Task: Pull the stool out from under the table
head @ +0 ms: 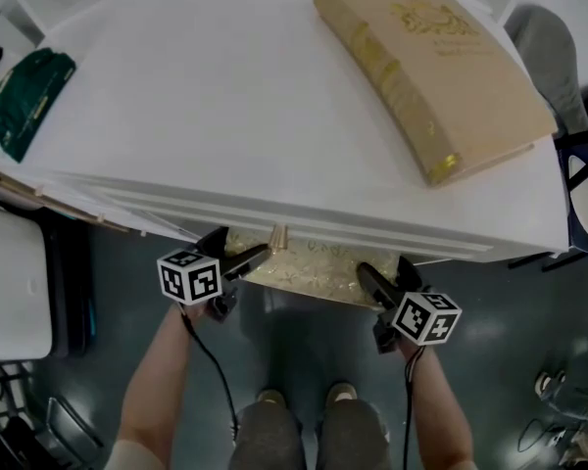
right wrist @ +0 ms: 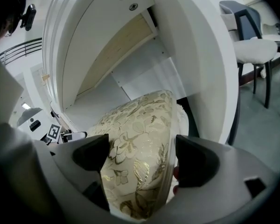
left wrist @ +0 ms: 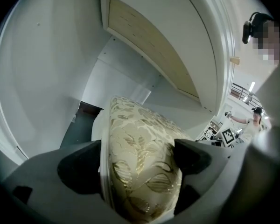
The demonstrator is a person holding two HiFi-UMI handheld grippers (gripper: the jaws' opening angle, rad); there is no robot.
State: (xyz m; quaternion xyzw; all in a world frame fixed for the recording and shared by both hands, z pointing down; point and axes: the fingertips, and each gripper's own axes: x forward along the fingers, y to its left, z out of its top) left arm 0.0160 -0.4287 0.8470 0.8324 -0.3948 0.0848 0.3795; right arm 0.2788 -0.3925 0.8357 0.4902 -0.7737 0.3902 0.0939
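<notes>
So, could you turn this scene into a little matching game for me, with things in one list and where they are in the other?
Things:
1. book
2. stool cushion
3. grey chair

Places:
A. right of the table
B. under the table edge, between the jaws of the left claw and the right claw
C. flat on the tabletop

Pairs: 1-C, 2-B, 3-A

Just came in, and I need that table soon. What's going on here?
A person stands at the white table with a gripper in each hand. The left gripper and right gripper each have jaws wide around the front edge of the stool, its gold-patterned seat between them but not clearly clamped. The stool is almost wholly under the table, not yet pulled out.
</notes>
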